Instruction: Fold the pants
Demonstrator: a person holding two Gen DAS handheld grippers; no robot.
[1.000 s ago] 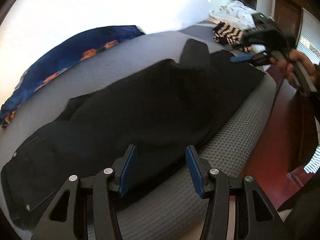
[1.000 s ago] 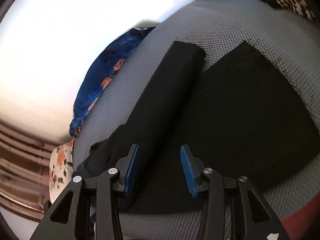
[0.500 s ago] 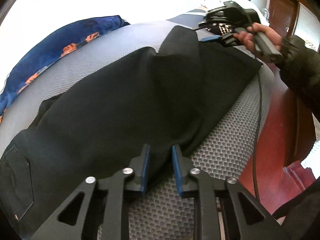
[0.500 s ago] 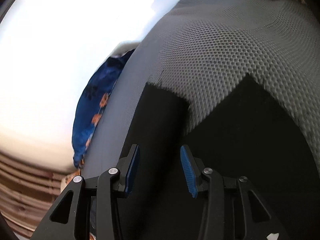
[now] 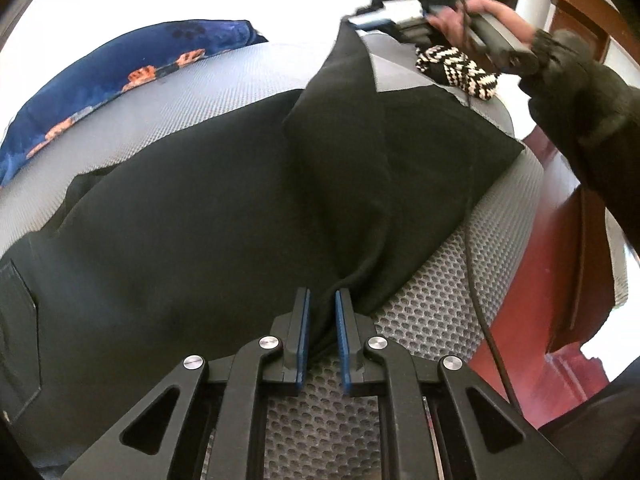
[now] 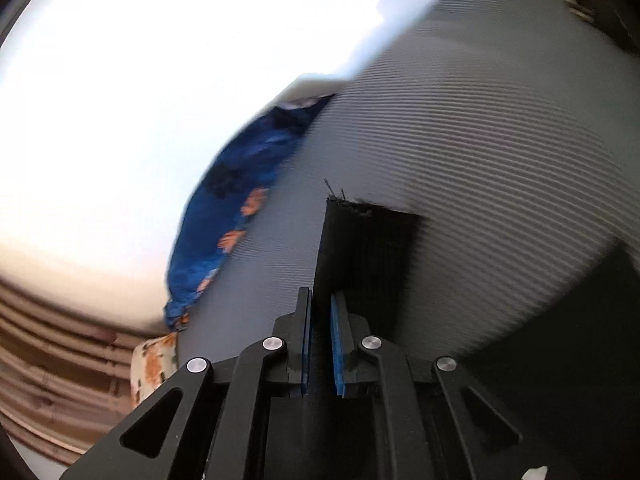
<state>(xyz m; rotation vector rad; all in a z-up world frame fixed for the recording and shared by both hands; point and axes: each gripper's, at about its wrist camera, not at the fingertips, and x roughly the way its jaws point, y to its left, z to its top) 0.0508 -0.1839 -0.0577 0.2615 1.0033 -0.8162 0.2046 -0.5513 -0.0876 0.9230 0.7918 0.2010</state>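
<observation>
Black pants [image 5: 208, 220] are spread across a grey mesh mattress [image 5: 432, 304], waist end off to the left where a back pocket [image 5: 18, 312] shows at the edge of the left wrist view. The left gripper [image 5: 321, 332] is right at the near edge of the fabric, its blue pads [image 5: 304, 336] closed down to a narrow gap with a bunched fold of the pants pinched between them. You can see the cloth gathering into creases that run straight into the jaws.

Further off, the right gripper [image 5: 372, 22] has the hem end of one leg and is holding it up off the mattress, so that leg stands in a raised peak while the other leg lies flat beside it. The person's hand [image 5: 476, 16] is wrapped round the handle, dark sleeve behind it, and a cable [image 5: 480, 288] trails down over the mattress edge.

From the right wrist view it's the same story up close: the right gripper [image 6: 320, 340] has its pads nearly together with the dark leg end [image 6: 364, 256] clamped between them, frayed threads poking out at the top corner. That picture is pretty blurry.

Other stuff: a blue floral blanket [image 5: 100, 92] along the far side, a black-and-white zigzag cloth [image 5: 460, 70] near the far end, and reddish wood floor [image 5: 540, 280] off to the right.
</observation>
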